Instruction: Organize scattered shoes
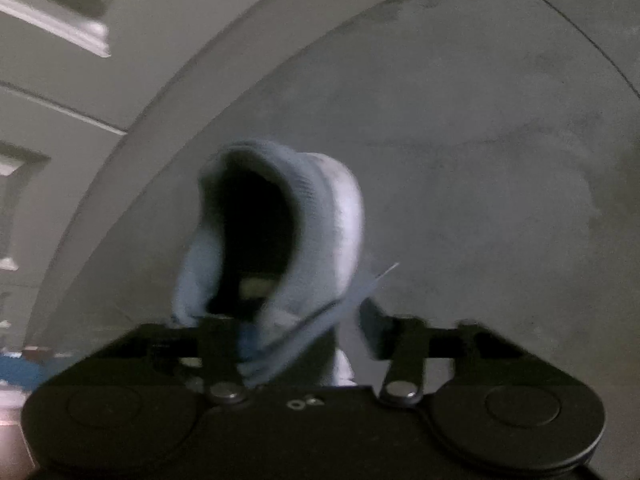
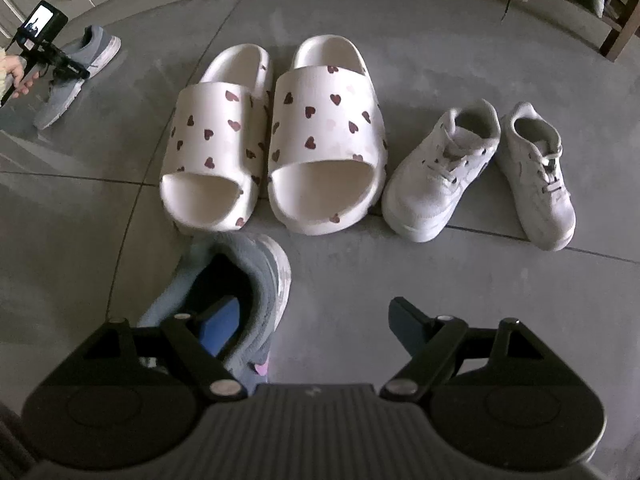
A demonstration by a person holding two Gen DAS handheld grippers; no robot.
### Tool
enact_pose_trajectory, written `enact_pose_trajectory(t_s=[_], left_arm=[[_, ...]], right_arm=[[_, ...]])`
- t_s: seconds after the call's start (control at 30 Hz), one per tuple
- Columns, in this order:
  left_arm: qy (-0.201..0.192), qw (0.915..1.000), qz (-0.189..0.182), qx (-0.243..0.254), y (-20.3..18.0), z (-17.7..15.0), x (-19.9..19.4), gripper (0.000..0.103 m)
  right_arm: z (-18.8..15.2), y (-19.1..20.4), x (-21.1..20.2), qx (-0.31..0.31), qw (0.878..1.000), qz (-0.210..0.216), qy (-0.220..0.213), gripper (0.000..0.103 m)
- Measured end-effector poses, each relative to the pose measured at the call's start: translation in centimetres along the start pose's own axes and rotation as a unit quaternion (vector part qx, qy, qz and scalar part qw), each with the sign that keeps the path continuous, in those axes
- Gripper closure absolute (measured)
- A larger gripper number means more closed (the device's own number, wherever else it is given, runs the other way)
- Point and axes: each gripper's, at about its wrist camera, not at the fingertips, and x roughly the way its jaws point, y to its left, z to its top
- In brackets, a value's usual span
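In the blurred left wrist view, a grey-blue sneaker (image 1: 320,208) fills the space ahead, its dark opening facing me. My left gripper (image 1: 300,312) has one finger inside that opening and the other outside, and is shut on the side wall. In the right wrist view a hand holds this left gripper (image 2: 78,72) over the sneaker (image 2: 96,46) on the floor at far left. My right gripper (image 2: 312,312) stands open. Its left finger is inside the matching grey sneaker (image 2: 256,280), and its right finger is over bare floor.
Two cream slides with dark hearts (image 2: 216,136) (image 2: 324,132) stand side by side on the grey tiled floor. A pair of small white sneakers (image 2: 436,172) (image 2: 536,172) sits to their right. Wooden furniture legs (image 2: 618,40) stand at the back right. A panelled door (image 1: 60,32) stands at the left.
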Motion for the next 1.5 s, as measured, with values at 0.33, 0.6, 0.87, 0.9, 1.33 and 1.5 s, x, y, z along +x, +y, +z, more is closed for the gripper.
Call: enact_pose_trajectory(t_s=[0.33,0.6,0.87,0.9,1.33,1.5], left_arm=[[-0.032,0.9984,0.031,-0.035,-2.6,-1.8,-1.5,0.071],[-0.048,0.9959,0.001,-0.077,-7.0,-6.6,-6.5,0.072],[-0.045,0.9978,-0.041,-0.026,-12.0,-9.5,-10.6,0.073],[-0.044,0.9979,-0.044,-0.015,-12.5,-9.6,-10.9,0.073],[-0.031,0.9931,-0.112,0.015,-18.3,-12.5,-14.3,0.076],[-0.032,0.9916,-0.125,0.006,-21.9,-14.8,-16.9,0.080]], right_arm=[[-0.4,-0.4,-0.5,0.012,1.000,0.001,-0.008,0.019],[-0.6,0.4,-0.4,-0.011,1.000,0.024,-0.017,0.019],[-0.1,1.5,-0.7,-0.034,0.998,0.041,-0.044,0.019],[0.0,1.6,-0.8,-0.034,0.997,0.046,-0.045,0.019],[-1.2,0.5,-1.7,-0.035,0.997,0.049,-0.053,0.019],[-1.5,0.2,-1.8,-0.037,0.996,0.051,-0.057,0.019]])
